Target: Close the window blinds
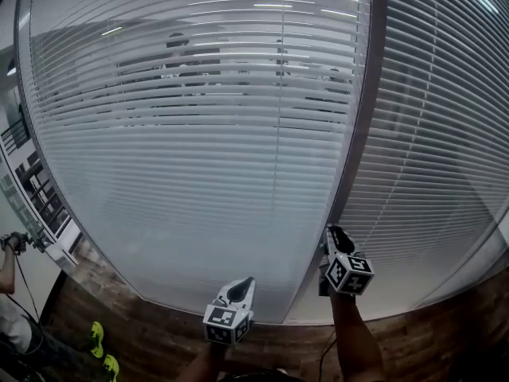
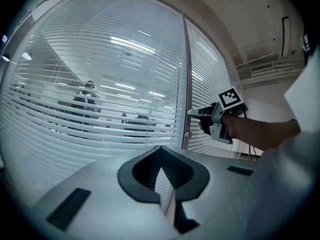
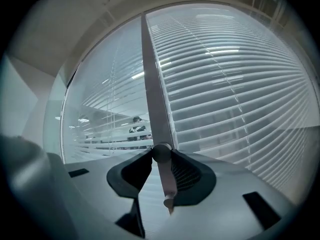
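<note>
blinds (image 1: 199, 134) only half tilted shut; right fingers (image 3: 192, 176) pinch the knob (image 3: 161, 153), left fingers (image 2: 142, 171) together.

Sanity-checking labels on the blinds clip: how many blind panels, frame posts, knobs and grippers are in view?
Blind panels: 2, left panel and right panel
Frame post: 1
Knob: 1
Grippers: 2, left gripper and right gripper
Total: 6

The left gripper (image 1: 245, 283) is held level, its jaws together and empty; the right gripper (image 1: 332, 233) is held level, clamped on a blind wand (image 3: 167, 181).
</note>
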